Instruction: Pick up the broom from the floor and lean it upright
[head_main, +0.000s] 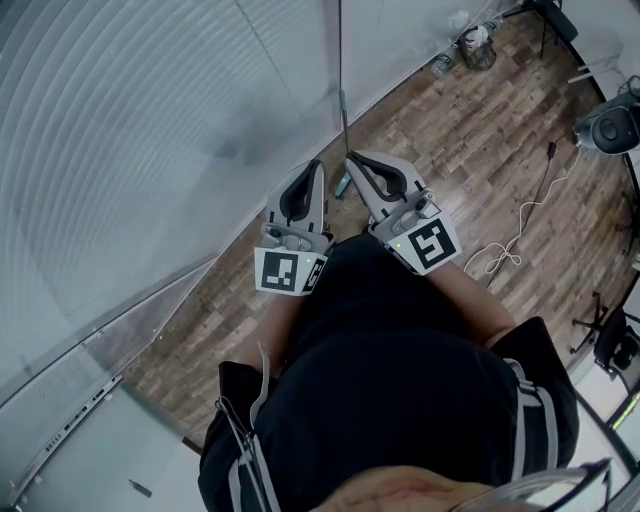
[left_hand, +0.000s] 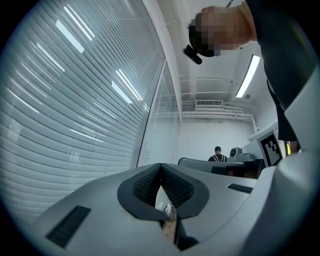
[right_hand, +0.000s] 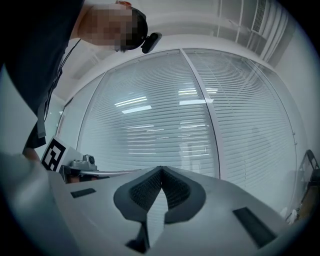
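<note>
While the broom (head_main: 343, 125) leans upright, left gripper (head_main: 318, 166) and right gripper (head_main: 352, 158) are pressed together, empty.
Looks light and stiff; grip mid-handle.

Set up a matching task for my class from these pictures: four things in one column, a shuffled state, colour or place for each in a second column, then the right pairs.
Things
1. broom
2. white cable
3. right tool
4. floor

States and places
A. jaws shut, nothing between them
B. brown wooden planks
C. leaning against the glass wall
D. lying in loops at the right of the head view

Pairs: 1-C, 2-D, 3-A, 4-B
</note>
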